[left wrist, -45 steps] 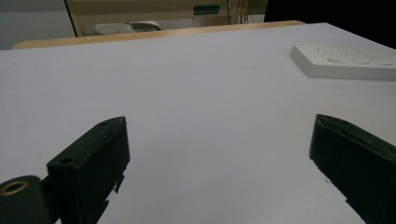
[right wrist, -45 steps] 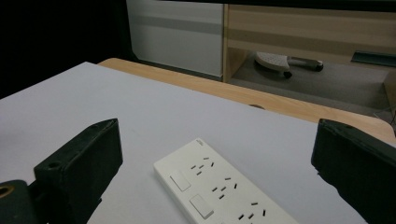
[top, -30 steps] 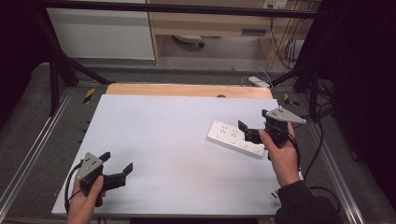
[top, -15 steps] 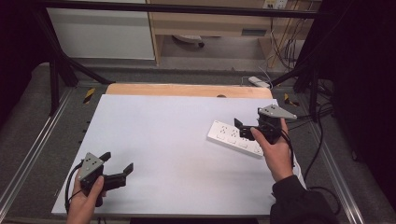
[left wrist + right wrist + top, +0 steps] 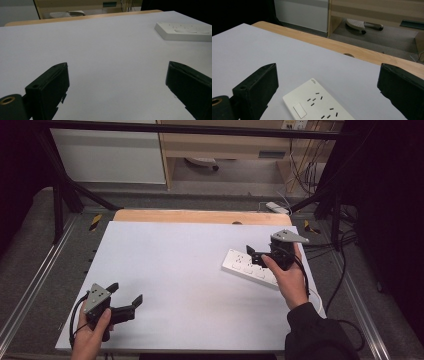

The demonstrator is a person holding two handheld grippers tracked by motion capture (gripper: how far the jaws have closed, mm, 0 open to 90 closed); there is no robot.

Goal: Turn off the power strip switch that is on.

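High view showed the right tongs [image 5: 256, 255] held just above the white power strip [image 5: 248, 267], their jaws spread wide and gripping nothing. Right gripper view looked down between those open jaws onto the strip [image 5: 317, 105], which lay flat on the counter [image 5: 257, 52] directly below and between them, its switch end nearest the left jaw and its sockets facing up. The jaws did not appear to touch it, though the contact could not be judged for certain from above.

The left tongs [image 5: 125, 300] sat well apart from the strip, low over the near left part of the counter [image 5: 175, 270], also open and empty. From the left gripper view the strip [image 5: 185, 31] showed far ahead and to the right of those jaws.

By my reading the work was at its start: the right tongs were placed over the strip for a grasp, but nothing was gripped or lifted. Closing on the strip and whatever moving followed were still left, and the left tongs had no part yet.
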